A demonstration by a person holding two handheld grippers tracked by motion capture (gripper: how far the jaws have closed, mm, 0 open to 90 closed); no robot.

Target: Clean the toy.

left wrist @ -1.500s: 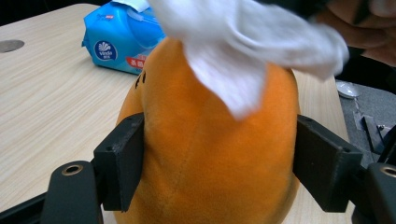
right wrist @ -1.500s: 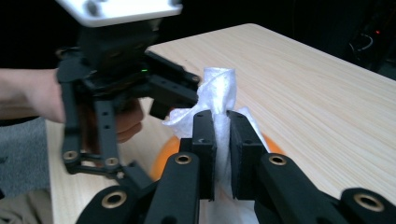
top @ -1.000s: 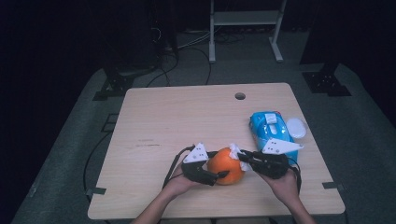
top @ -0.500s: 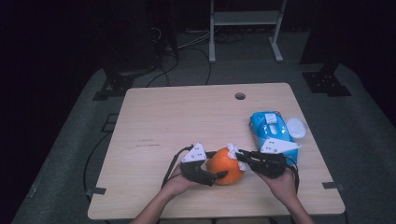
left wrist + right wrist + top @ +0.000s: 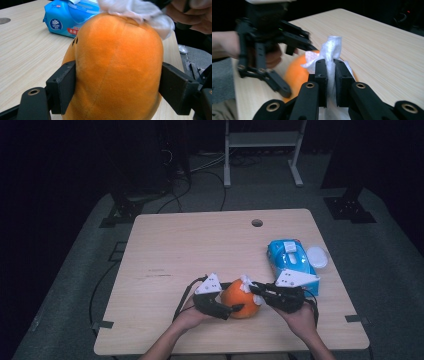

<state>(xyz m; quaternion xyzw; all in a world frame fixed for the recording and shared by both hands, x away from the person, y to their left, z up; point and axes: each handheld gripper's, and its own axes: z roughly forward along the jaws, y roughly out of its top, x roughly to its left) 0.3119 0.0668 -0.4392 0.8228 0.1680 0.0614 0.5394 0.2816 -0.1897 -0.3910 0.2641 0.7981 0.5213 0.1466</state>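
One orange plush toy [image 5: 241, 300] at the table's [image 5: 175, 250] near edge, clamped by left gripper [image 5: 117, 92], jaws just easing wider. One white wipe [image 5: 332, 50] pinched in right gripper [image 5: 330, 75]. One blue wipes pack [image 5: 290, 262] nearby.

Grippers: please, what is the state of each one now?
Left gripper: closed on the orange plush toy, jaws just easing.
Right gripper: closed on a white wipe.

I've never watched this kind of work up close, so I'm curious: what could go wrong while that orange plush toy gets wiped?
The left gripper has just been loosening on the orange plush toy, so the toy might slip or roll. The thin white wipe pinched in the right gripper might tear or pull free. The toy sits near the table edge.
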